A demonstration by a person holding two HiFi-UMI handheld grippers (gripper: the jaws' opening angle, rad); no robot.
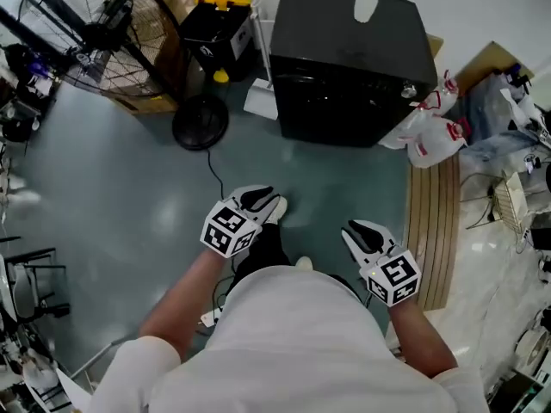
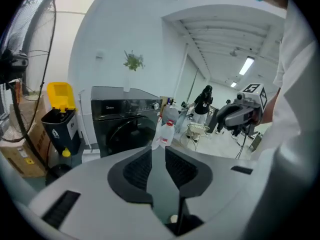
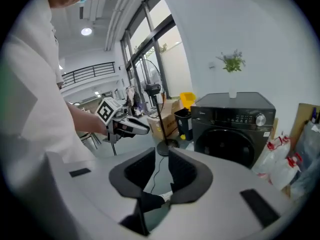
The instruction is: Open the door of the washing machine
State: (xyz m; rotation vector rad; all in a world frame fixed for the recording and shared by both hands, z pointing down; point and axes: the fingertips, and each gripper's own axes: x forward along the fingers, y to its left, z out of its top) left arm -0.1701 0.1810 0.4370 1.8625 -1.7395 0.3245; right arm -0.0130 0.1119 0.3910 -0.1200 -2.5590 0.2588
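A black front-loading washing machine (image 1: 344,58) stands against the far wall, its round door (image 2: 127,136) shut; the door (image 3: 225,146) also shows in the right gripper view. I stand well back from it on the grey floor. My left gripper (image 1: 267,201) is held at waist height, open with nothing between its jaws (image 2: 158,159). My right gripper (image 1: 357,231) hangs beside it, likewise open and empty (image 3: 161,166). Both point toward the machine, far short of it.
A standing fan (image 1: 103,33) with a round black base (image 1: 200,123) and a floor cable (image 1: 215,175) is left of the machine. A black bin with a yellow lid (image 1: 219,15) stands beside it. White jugs (image 1: 426,127) and a wooden slat board (image 1: 433,231) lie to the right.
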